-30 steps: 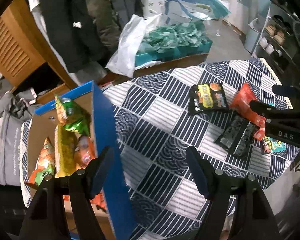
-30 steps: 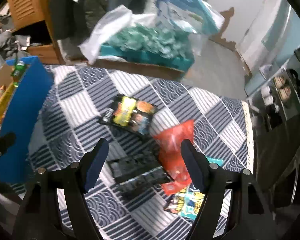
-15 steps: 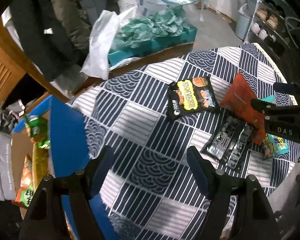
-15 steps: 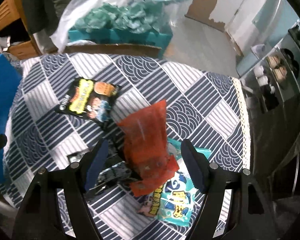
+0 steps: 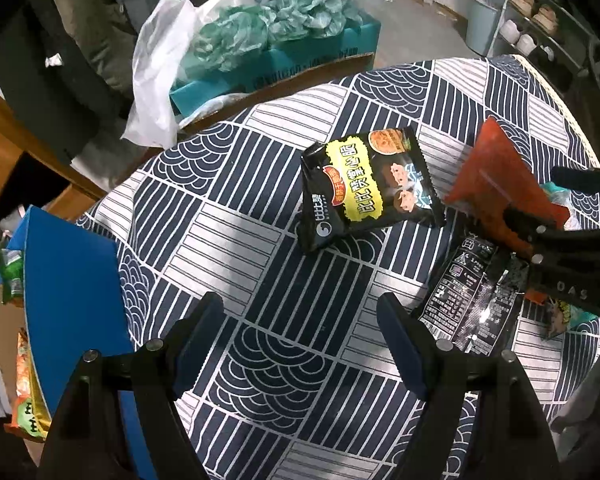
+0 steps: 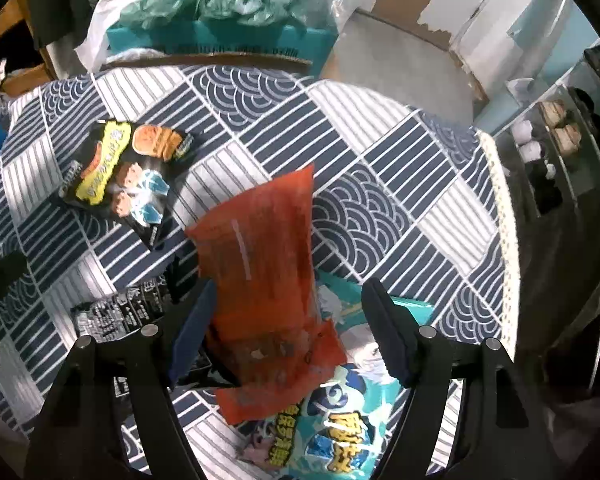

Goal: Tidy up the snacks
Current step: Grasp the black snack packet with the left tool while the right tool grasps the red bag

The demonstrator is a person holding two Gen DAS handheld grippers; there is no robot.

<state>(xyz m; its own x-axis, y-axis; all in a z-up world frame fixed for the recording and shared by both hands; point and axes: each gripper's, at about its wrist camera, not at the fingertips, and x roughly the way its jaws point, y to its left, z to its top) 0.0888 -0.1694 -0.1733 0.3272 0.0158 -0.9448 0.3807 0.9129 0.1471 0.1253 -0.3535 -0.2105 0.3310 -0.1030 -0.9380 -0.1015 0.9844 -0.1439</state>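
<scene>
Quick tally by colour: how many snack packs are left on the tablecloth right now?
Black with yellow label: 1
Black, printed back up: 1
Red: 1
Teal: 1
Total: 4 on the cloth, not counting the packs already in the blue box.

Left wrist view: looking steeply down over the tablecloth (image 5: 236, 240) from the left side, fairly high, with the left gripper (image 5: 300, 328) framing the bottom edge and a blue box (image 5: 72, 280) at far left. Right wrist view: also tilted down, lower and closer, hovering right over the red packet (image 6: 260, 248) between the right gripper (image 6: 288, 320). Shared ground: black-and-yellow packet (image 5: 370, 188) (image 6: 120, 172), red packet (image 5: 496, 184), dark packet (image 5: 468, 300) (image 6: 116, 316), and the teal crate (image 5: 276, 60) (image 6: 220, 36) beyond the table. Right gripper (image 5: 572, 232) also poking in at the left view's right edge.
</scene>
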